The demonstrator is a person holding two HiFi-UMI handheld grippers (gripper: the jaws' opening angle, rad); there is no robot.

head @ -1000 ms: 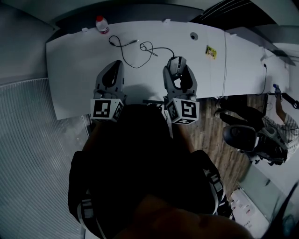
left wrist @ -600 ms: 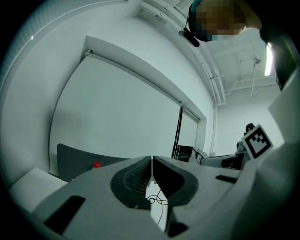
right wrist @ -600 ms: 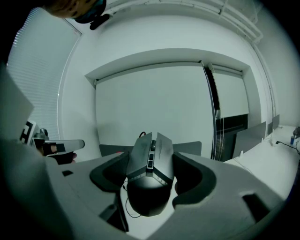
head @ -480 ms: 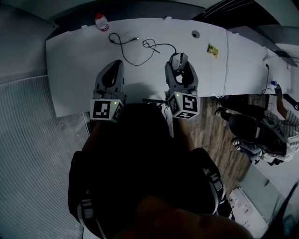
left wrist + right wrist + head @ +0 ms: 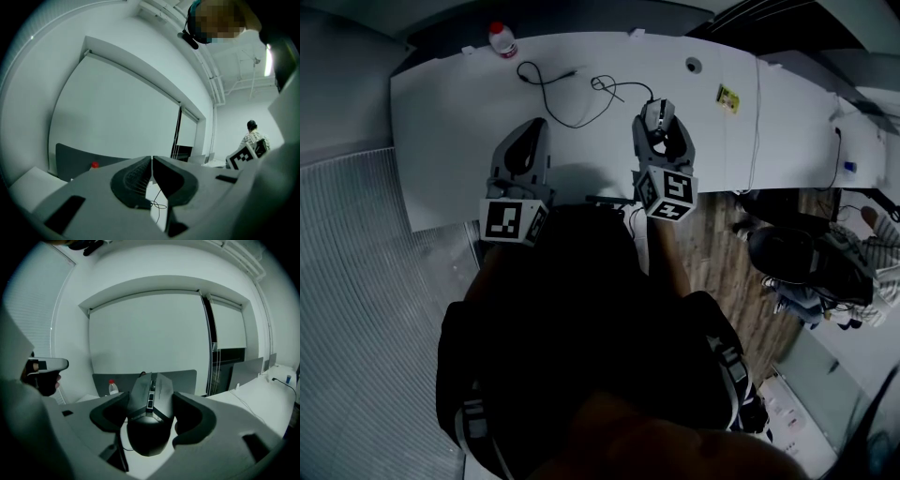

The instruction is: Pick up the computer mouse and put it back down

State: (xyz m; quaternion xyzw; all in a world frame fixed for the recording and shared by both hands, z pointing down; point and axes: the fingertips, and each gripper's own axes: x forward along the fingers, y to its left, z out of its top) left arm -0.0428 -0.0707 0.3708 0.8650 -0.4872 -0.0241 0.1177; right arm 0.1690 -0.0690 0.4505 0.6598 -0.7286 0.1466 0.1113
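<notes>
A dark grey angular computer mouse sits between the jaws of my right gripper, which is shut on its sides over the white desk. In the right gripper view the mouse fills the middle, nose pointing away, with the right gripper pressing in on both sides. Its black cable trails in loops across the desk to the left. My left gripper hovers over the desk beside it; in the left gripper view the left gripper is shut with nothing in it.
A small bottle with a red cap stands at the desk's far left edge. A yellow card and a round cable hole lie to the right. An office chair and a person are on the wooden floor beyond the desk's right end.
My right gripper has moved a little farther over the desk with the mouse in it, and the cable has shifted with it. The left gripper has stayed put.
</notes>
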